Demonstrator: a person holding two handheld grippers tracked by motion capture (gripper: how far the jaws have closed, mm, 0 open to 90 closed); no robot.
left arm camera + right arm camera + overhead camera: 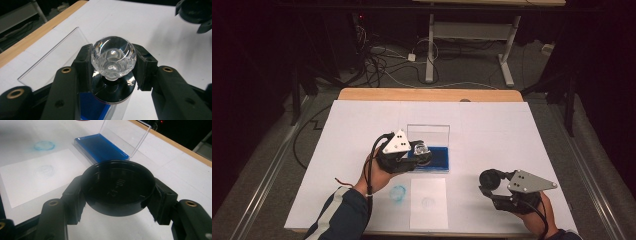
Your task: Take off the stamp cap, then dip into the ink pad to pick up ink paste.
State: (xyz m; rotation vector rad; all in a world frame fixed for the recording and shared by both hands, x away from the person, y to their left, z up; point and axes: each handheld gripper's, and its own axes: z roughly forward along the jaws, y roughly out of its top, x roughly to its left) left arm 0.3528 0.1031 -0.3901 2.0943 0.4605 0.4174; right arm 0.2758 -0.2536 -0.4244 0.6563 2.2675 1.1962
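Inside black cap (pixel 117 186), embossed lettering

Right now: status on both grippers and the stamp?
Left gripper shut on stamp, over blue ink pad. Right gripper shut on black cap. Nothing in the way.

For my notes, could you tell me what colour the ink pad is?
Blue; the ink pad shows best in the right gripper view.

Black fingers (pixel 85 67) tight around a clear faceted stamp knob (pixel 113 58), above blue ink pad (pixel 93 107).
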